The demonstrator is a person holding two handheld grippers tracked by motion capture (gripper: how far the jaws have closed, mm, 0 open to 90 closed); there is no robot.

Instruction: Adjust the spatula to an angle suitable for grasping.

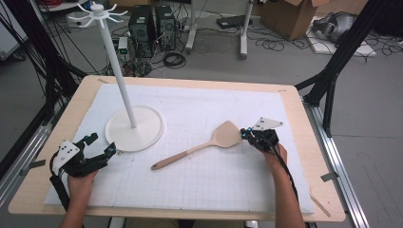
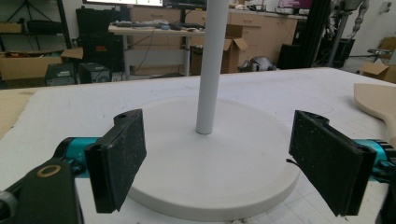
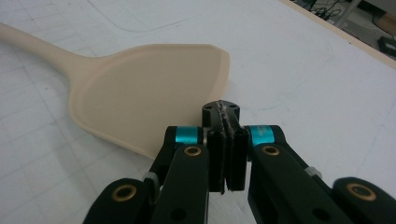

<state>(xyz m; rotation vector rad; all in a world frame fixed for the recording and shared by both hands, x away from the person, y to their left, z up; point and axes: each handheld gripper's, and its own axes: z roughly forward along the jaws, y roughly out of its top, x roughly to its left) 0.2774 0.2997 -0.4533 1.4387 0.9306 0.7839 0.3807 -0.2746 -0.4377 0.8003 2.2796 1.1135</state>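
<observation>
Left gripper (image 1: 100,145) jaws wide apart, flanking the near rim of the stand base (image 2: 219,186), pole (image 2: 211,70) rising straight ahead; spatula (image 1: 209,143) lies flat between the two grippers, handle toward the left one; right gripper (image 3: 225,140) jaws pressed together, tips at the blade's edge, whether pinching it cannot be told.

A pale beige spatula (image 1: 209,144) is laid flat on the white gridded mat (image 1: 228,180), right of centre. Its broad, shallow blade (image 3: 149,102) is angled away toward the far right, while the long, slim handle (image 1: 178,157) is stretched back toward the near left, ending in a rounded tip.
</observation>
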